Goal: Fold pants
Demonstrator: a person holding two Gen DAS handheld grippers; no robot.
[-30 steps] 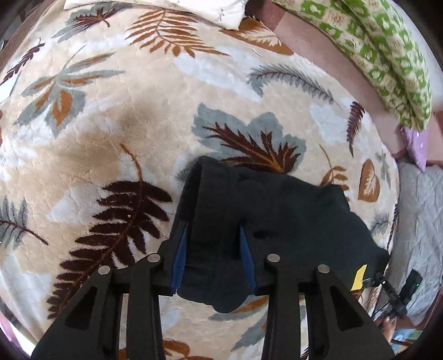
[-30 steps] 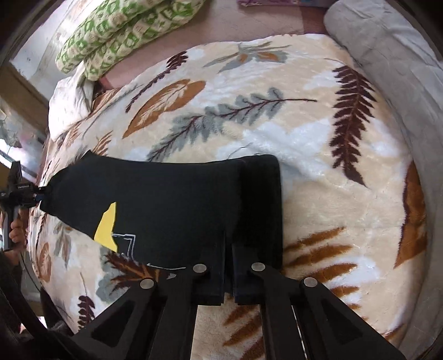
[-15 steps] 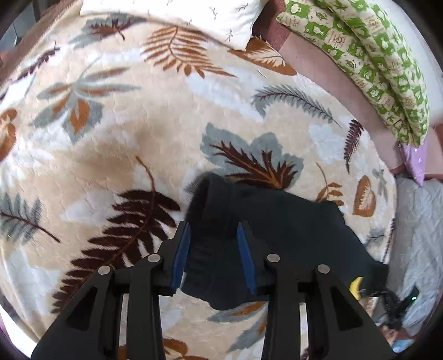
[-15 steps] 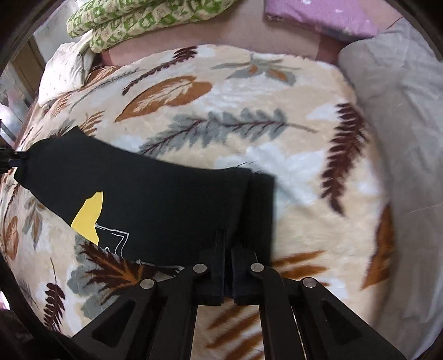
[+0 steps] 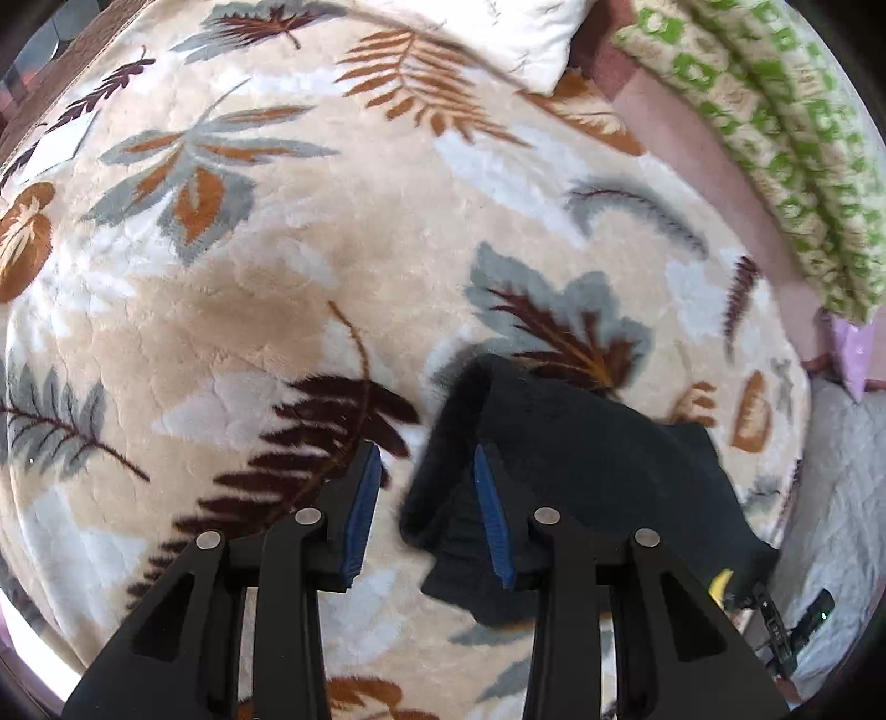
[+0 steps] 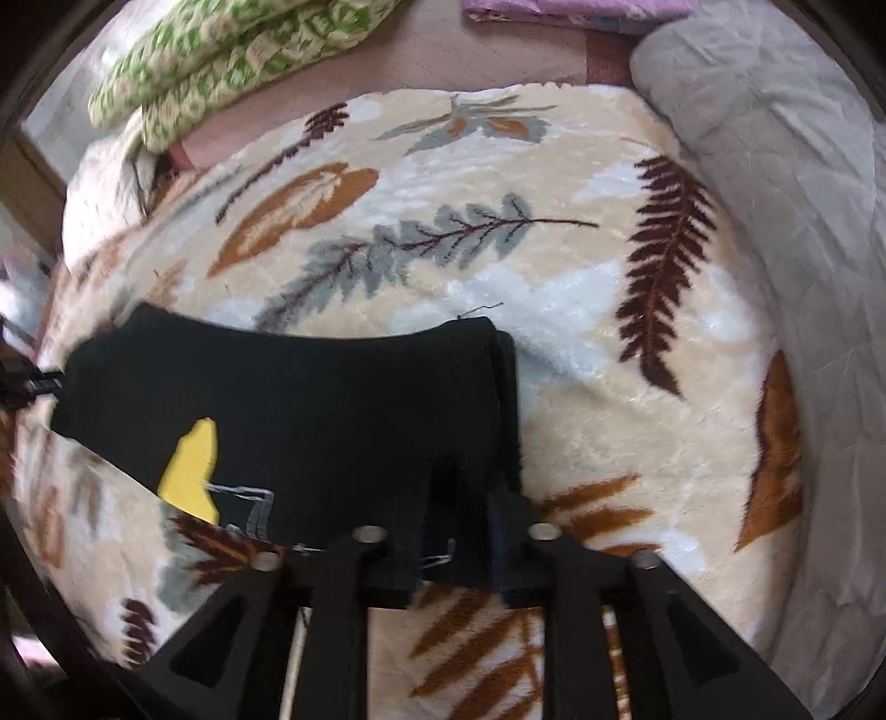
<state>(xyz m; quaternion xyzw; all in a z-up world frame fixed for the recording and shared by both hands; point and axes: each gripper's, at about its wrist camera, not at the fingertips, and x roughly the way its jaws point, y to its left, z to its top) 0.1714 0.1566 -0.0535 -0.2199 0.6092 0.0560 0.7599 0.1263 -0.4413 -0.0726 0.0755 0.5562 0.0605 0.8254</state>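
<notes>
The black pants (image 5: 581, 471) lie folded on a leaf-patterned blanket (image 5: 277, 288). In the right wrist view they (image 6: 332, 410) show a yellow patch (image 6: 191, 471) near the left end. My left gripper (image 5: 423, 471) is open, with blue pads (image 5: 362, 498). The pants' left edge lies loose between the jaws, near the right pad. My right gripper (image 6: 455, 498) has its jaws slightly apart around the pants' near right corner. The fabric fills the gap and I cannot tell whether it is pinched.
A green-and-white patterned quilt (image 5: 786, 111) and a white pillow (image 5: 498, 33) lie at the far edge. A grey quilt (image 6: 803, 249) lies along the right side. A purple cloth (image 6: 576, 8) sits at the back. The right gripper (image 5: 786, 626) shows at the pants' far end.
My left gripper has opened and let go of the pants' left edge, and shifted left off the fabric. The right jaws have parted slightly from tightly shut.
</notes>
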